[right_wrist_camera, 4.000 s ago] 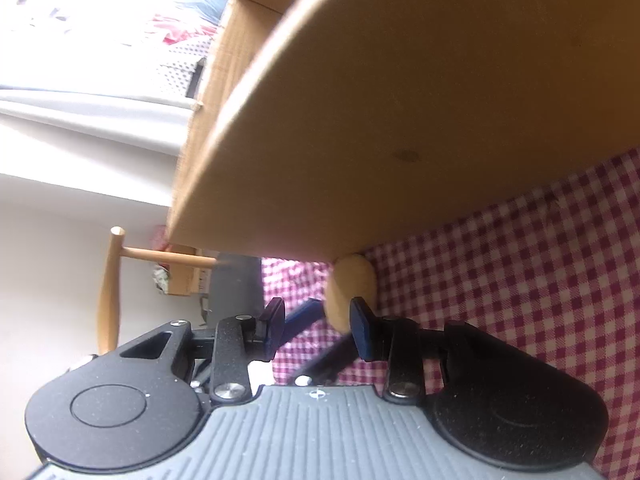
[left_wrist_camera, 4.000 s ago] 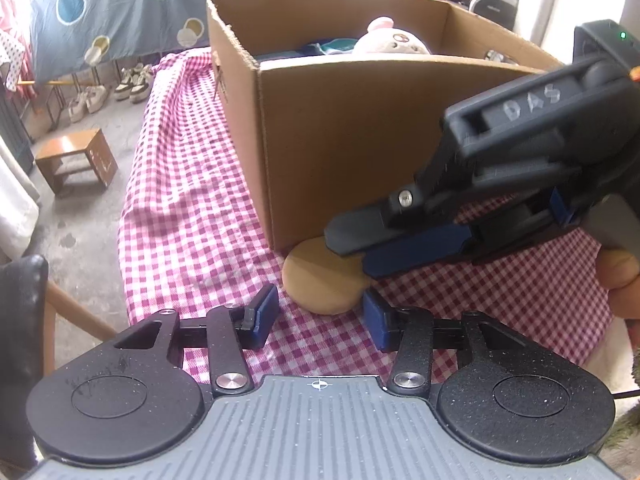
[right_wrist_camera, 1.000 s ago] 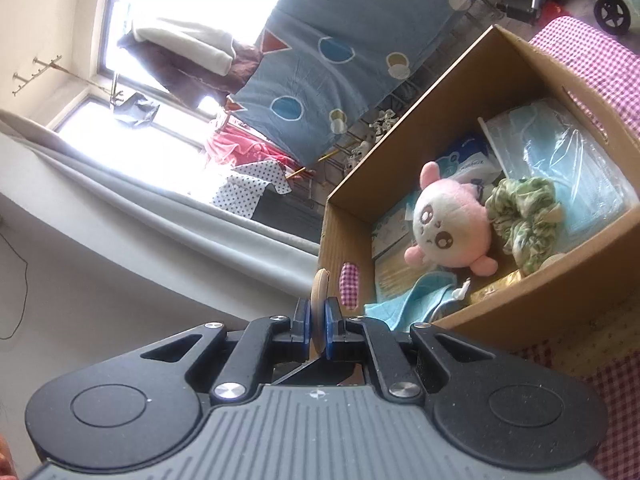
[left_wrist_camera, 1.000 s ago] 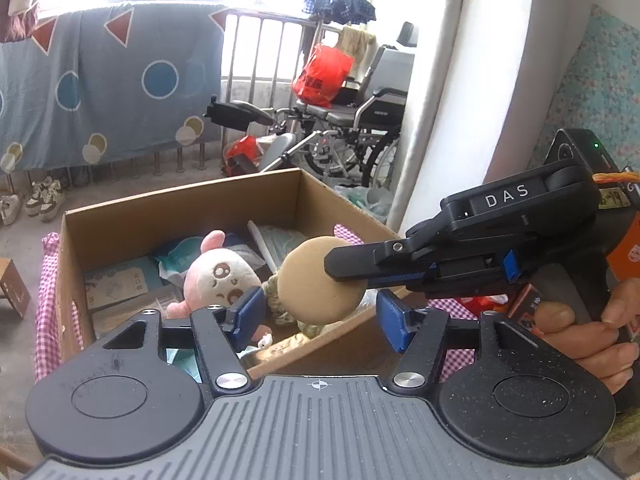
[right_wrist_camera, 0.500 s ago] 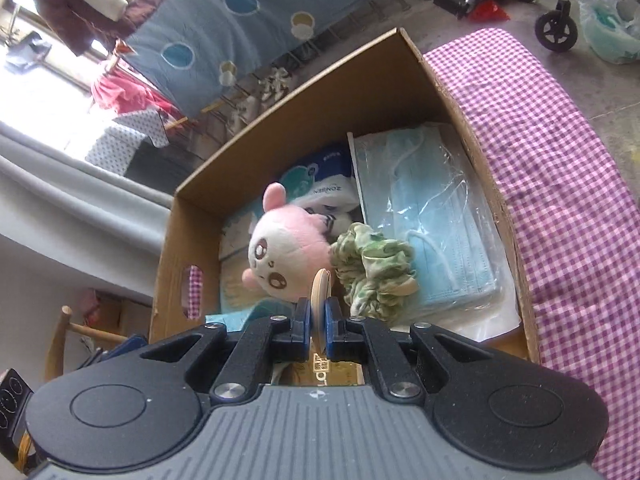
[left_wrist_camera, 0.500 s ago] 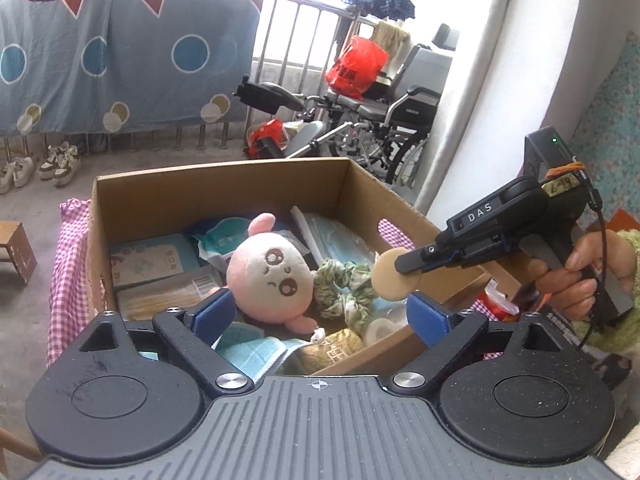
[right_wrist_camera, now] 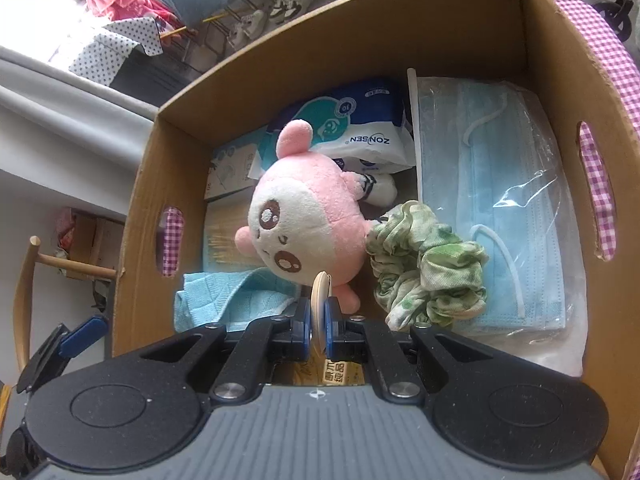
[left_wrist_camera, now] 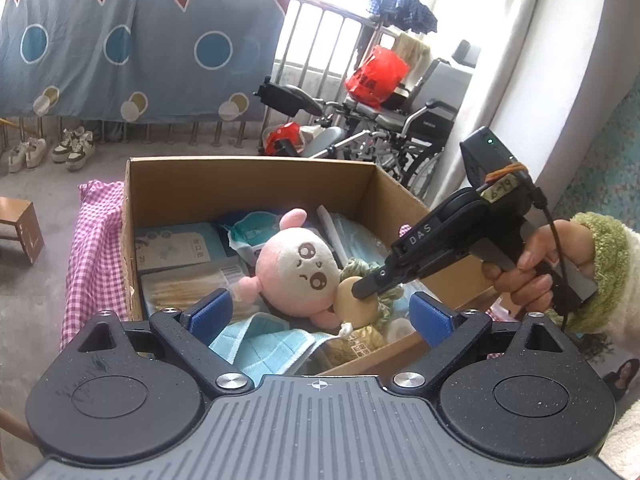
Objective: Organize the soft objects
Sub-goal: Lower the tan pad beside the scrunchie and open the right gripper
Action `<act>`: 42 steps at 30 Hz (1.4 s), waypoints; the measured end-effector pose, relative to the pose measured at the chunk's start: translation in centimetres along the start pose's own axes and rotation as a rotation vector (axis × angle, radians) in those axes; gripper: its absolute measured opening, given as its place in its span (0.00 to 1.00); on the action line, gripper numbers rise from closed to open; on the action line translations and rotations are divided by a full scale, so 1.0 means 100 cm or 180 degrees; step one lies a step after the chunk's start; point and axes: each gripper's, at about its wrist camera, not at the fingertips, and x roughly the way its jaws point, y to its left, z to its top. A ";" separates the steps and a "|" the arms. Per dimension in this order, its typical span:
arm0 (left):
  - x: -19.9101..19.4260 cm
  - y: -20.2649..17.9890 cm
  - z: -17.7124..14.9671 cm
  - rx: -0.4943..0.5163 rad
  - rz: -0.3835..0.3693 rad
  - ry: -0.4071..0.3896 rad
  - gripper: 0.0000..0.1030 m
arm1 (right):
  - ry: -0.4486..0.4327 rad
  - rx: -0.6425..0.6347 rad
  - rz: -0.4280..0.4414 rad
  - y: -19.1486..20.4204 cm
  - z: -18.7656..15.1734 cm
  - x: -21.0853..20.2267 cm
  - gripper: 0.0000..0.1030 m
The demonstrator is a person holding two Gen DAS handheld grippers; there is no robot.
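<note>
An open cardboard box (left_wrist_camera: 248,178) (right_wrist_camera: 472,12) holds a pink plush toy (left_wrist_camera: 294,268) (right_wrist_camera: 308,216), a green scrunchie (right_wrist_camera: 428,276), a pack of blue face masks (right_wrist_camera: 508,200), a tissue pack (right_wrist_camera: 352,128) and a light blue cloth (left_wrist_camera: 260,344) (right_wrist_camera: 236,292). My right gripper (right_wrist_camera: 318,326) (left_wrist_camera: 360,290) is shut on a round tan puff (left_wrist_camera: 354,304) (right_wrist_camera: 320,300) and holds it low inside the box, beside the plush toy. My left gripper (left_wrist_camera: 320,314) is open and empty, held back at the box's near edge.
The box stands on a pink checked tablecloth (left_wrist_camera: 96,248) (right_wrist_camera: 596,32). A wooden chair (right_wrist_camera: 28,280) is at the left in the right wrist view. A wheelchair (left_wrist_camera: 400,128), a small stool (left_wrist_camera: 20,228) and shoes (left_wrist_camera: 72,148) are on the floor beyond.
My right gripper lifted the tan puff from the tablecloth, carried it over the box and has lowered it in beside the plush toy. My left gripper opened wider and drew back.
</note>
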 end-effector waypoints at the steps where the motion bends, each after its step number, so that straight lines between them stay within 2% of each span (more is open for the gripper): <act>1: 0.000 0.001 -0.001 -0.0011 0.0000 0.0000 0.93 | 0.0041 -0.0030 -0.0043 0.000 0.002 0.005 0.08; 7: -0.004 0.003 -0.004 -0.0042 -0.0013 -0.0024 0.93 | 0.0117 -0.0191 -0.0316 0.004 0.005 0.015 0.10; 14: -0.008 0.003 -0.006 -0.0048 -0.0020 -0.0033 0.94 | -0.0018 -0.0352 -0.0554 0.014 0.003 0.004 0.13; 17: -0.012 0.004 -0.008 -0.0057 -0.0018 -0.0051 0.94 | -0.0096 -0.0361 -0.0543 0.017 0.002 -0.003 0.19; 19: -0.015 0.004 -0.009 -0.0069 -0.0017 -0.0062 0.95 | -0.0157 -0.0372 -0.0571 0.018 0.002 -0.007 0.28; 23: -0.019 0.003 -0.010 -0.0069 -0.0007 -0.0077 0.95 | -0.0252 -0.0417 -0.0665 0.020 -0.001 -0.011 0.29; 28: -0.026 0.002 -0.011 -0.0071 0.0029 -0.0098 0.97 | -0.0280 -0.0401 -0.0633 0.022 -0.003 -0.012 0.29; 35: -0.032 -0.001 -0.014 -0.0080 0.0079 -0.0079 0.97 | -0.0114 -0.0303 -0.0719 0.018 -0.002 0.010 0.30; 42: -0.039 -0.002 -0.016 -0.0074 0.0126 -0.0112 0.98 | -0.0014 -0.0267 -0.0682 0.020 -0.001 0.021 0.38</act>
